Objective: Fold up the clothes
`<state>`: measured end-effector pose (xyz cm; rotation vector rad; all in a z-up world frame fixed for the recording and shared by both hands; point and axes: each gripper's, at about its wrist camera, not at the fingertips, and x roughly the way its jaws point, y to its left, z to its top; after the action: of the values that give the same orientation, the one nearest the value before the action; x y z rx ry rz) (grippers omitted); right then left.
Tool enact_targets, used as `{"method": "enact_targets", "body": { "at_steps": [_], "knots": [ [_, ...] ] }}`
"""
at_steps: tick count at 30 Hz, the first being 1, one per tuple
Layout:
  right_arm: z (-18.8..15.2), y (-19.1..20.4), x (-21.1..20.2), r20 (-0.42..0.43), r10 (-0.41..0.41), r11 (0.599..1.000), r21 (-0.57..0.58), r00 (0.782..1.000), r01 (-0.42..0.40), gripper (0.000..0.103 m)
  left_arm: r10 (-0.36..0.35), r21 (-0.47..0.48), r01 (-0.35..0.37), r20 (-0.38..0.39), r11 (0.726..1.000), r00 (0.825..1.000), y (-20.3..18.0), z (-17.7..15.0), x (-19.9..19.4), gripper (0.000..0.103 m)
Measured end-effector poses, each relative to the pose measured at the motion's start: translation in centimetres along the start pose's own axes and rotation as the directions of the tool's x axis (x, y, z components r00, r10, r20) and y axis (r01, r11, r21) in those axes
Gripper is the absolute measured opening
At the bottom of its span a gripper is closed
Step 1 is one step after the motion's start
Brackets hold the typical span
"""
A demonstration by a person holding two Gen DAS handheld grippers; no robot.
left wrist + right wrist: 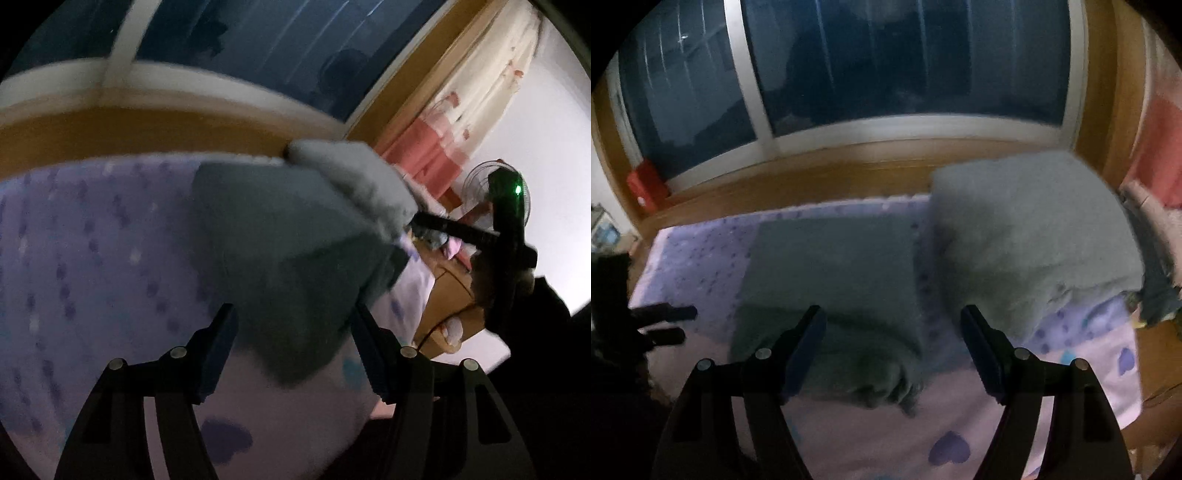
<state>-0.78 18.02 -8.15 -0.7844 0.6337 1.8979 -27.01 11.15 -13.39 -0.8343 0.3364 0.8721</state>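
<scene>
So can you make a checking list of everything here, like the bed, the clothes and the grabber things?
Surface: purple heart-print bed sheet, partly covered.
Job's things: folded grey-green garment lying flat; bigger grey fleece pile beside it.
Clutter: red box on the wooden sill.
Grippers: left gripper open, nothing held; right gripper open, above the garment's edge.
Cables: thin dark cable by the wooden cabinet.
Surroundings: dark window, pink-and-cream curtain, fan.

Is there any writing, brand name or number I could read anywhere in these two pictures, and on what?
No text can be read in either view.
Red box on the window ledge: a small pale mark, too blurred to read.
Folded grey garment, grey pile and heart-patterned bedsheet: no lettering shows.
Right gripper: only a green light, no label.
</scene>
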Motion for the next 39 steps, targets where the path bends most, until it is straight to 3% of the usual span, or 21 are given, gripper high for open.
{"method": "enact_targets", "body": {
  "at_steps": [1,2,3,4,7,11,16,19,21,23,25,26,27,30,31,32,33,34,36,37,39],
  "knots": [
    [-0.2,0.6,0.4,-0.004,0.007,1.0,0.001,1.0,-0.007,0.05,-0.028,0.035,0.028,0.0,0.999,1.0,-0.5,1.3,1.1,0.063],
    [-0.4,1.3,0.8,-0.01,0.016,1.0,-0.002,1.0,-0.016,0.041,-0.051,0.06,0.051,-0.011,0.997,0.999,-1.0,2.5,2.5,0.063],
    [-1.1,2.3,1.7,-0.02,0.03,0.999,-0.026,0.999,-0.031,0.022,-0.069,0.081,0.071,-0.027,0.994,0.997,-1.5,3.7,4.0,0.063],
    [-2.0,3.0,2.6,-0.025,0.041,0.998,-0.043,0.999,-0.042,0.012,-0.098,0.063,0.101,-0.058,0.993,0.994,-1.4,5.1,6.2,0.063],
    [-4.1,3.9,5.1,-0.01,0.074,0.997,0.001,0.997,-0.074,0.006,-0.165,-0.057,0.157,-0.187,0.986,0.968,0.1,7.8,12.9,0.063],
    [-5.6,2.5,8.4,-0.053,0.126,0.983,0.141,0.991,-0.117,0.002,-0.202,-0.269,0.139,-0.225,0.953,0.953,3.7,8.1,16.7,0.052],
    [-6.8,1.8,8.1,-0.055,0.167,0.97,0.188,0.984,-0.154,0.001,-0.215,-0.343,0.133,-0.214,0.93,0.953,4.3,7.8,16.7,0.047],
    [-6.8,2.0,7.3,-0.053,0.173,0.968,0.193,0.983,-0.16,0.003,-0.153,-0.36,0.072,-0.201,0.93,0.968,4.0,7.7,14.6,0.049],
    [-6.5,2.0,6.1,-0.055,0.191,0.967,0.184,0.98,-0.178,0.005,-0.085,-0.282,0.035,-0.167,0.959,0.982,2.0,6.9,11.6,0.056],
    [-5.7,1.2,4.7,-0.018,0.203,0.964,0.178,0.979,-0.197,0.021,-0.05,-0.094,0.036,-0.149,0.995,0.988,-2.2,5.2,8.9,0.059],
    [-4.3,-0.1,3.8,0.032,0.22,0.956,0.19,0.975,-0.222,0.059,-0.008,0.108,0.023,-0.137,0.994,0.991,-6.4,3.2,7.1,0.063],
    [-3.3,-0.9,3.8,0.052,0.239,0.948,0.204,0.97,-0.245,0.067,0.03,0.199,-0.003,-0.133,0.98,0.991,-8.2,2.2,7.2,0.066],
    [-2.1,-1.7,4.2,0.058,0.237,0.947,0.21,0.97,-0.244,0.082,0.086,0.264,-0.048,-0.134,0.963,0.987,-9.4,1.4,7.8,0.066],
    [1.6,-2.6,7.8,-0.015,0.182,0.971,0.158,0.983,-0.177,0.083,0.268,0.377,-0.197,-0.144,0.905,0.953,-11.3,-0.2,11.0,0.066],
    [2.6,-2.8,9.3,-0.071,0.151,0.981,0.136,0.986,-0.14,0.082,0.323,0.404,-0.241,-0.148,0.882,0.935,-11.6,-0.7,12.2,0.059],
    [3.6,-3.0,11.4,-0.147,0.12,0.988,0.117,0.982,-0.103,0.081,0.368,0.419,-0.279,-0.149,0.864,0.918,-11.9,-1.2,13.1,0.029],
    [4.3,-3.0,13.1,-0.201,0.132,0.988,0.102,0.971,-0.113,0.074,0.408,0.427,-0.314,-0.148,0.848,0.901,-12.1,-1.8,13.7,0.017],
    [4.5,-2.8,14.1,-0.23,0.152,0.986,0.096,0.961,-0.133,0.055,0.447,0.435,-0.348,-0.148,0.83,0.882,-12.3,-2.4,14.3,0.014],
    [4.7,-2.7,15.0,-0.25,0.191,0.981,0.089,0.949,-0.174,0.019,0.484,0.484,-0.395,-0.069,0.781,0.872,-14.2,-3.6,13.8,0.005],
    [4.7,-2.7,15.0,-0.247,0.21,0.977,0.087,0.946,-0.194,0.011,0.495,0.507,-0.409,-0.04,0.759,0.868,-15.0,-4.1,13.4,0.002],
    [4.7,-2.9,14.8,-0.227,0.244,0.969,0.092,0.943,-0.228,0.007,0.519,0.522,-0.431,-0.027,0.737,0.855,-15.9,-5.2,13.1,0.002]
  ]
}}
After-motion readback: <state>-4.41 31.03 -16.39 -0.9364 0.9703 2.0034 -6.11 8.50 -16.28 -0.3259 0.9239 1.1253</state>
